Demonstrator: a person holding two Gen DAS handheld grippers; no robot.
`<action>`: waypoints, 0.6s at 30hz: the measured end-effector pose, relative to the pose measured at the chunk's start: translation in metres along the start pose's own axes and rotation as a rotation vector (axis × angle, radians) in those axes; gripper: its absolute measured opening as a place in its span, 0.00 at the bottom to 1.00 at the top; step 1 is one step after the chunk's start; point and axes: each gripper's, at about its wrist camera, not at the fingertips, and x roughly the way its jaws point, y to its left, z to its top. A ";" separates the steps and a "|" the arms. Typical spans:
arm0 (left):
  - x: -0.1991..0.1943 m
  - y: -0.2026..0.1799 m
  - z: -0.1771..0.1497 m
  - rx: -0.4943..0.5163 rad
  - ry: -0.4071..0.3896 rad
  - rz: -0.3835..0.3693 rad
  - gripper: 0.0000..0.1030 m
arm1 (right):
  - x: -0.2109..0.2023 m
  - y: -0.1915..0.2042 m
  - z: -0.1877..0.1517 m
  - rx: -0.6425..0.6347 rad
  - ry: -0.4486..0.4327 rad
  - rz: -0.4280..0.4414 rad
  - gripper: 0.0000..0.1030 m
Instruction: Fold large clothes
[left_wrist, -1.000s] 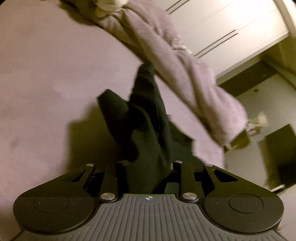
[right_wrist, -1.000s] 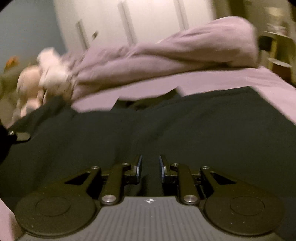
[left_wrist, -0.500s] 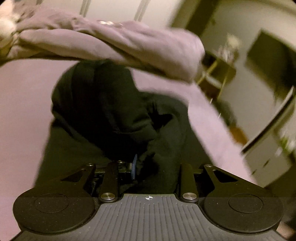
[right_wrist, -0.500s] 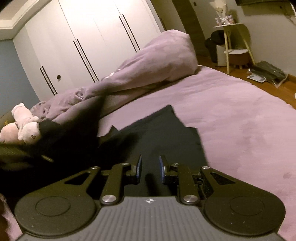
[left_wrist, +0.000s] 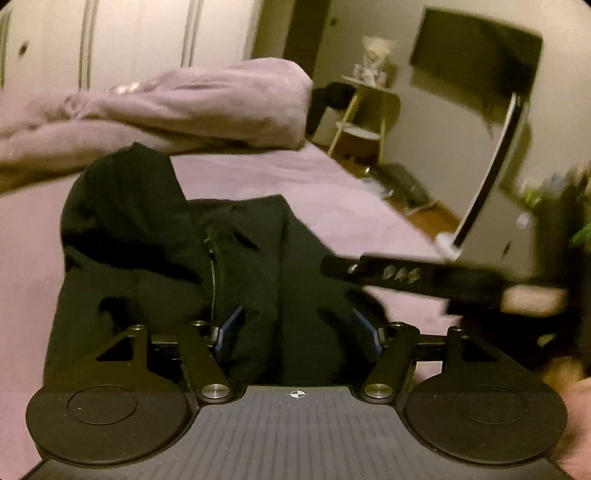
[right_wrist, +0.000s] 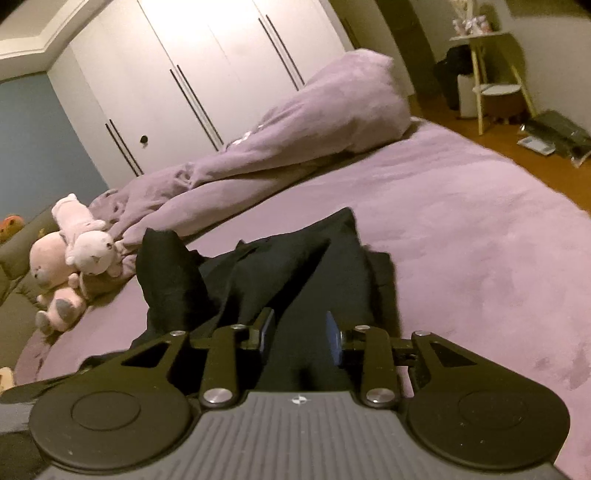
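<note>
The garment (left_wrist: 166, 258), black, lies bunched on the purple bed (right_wrist: 461, 229) between our fingers; our left gripper (left_wrist: 297, 328) is opening, its pads clear of the cloth; our right gripper (right_wrist: 300, 332) is opening too, cloth in the gap, ungripped; beyond lie plush toys (right_wrist: 74, 258), then a duvet (right_wrist: 314, 122).

garment (right_wrist: 314, 266): matt black cloth, soft, creased
bed (right_wrist: 480, 229): lilac plush cloth, napped
duvet (right_wrist: 314, 122): fuzzy lilac fabric, rumpled
plush toys (right_wrist: 77, 254): pink pile fabric
wardrobe (right_wrist: 207, 66): smooth white, satin finish
floor (right_wrist: 546, 173): glossy wood
</note>
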 end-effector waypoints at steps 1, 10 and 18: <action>-0.014 0.008 0.006 -0.051 -0.003 -0.020 0.67 | 0.001 0.001 0.001 0.007 0.006 0.008 0.31; -0.085 0.146 0.008 -0.385 -0.299 0.369 0.67 | 0.015 0.024 -0.003 0.021 0.081 0.067 0.35; 0.010 0.191 -0.013 -0.651 -0.070 0.064 0.56 | 0.026 0.035 0.004 0.077 0.140 0.116 0.43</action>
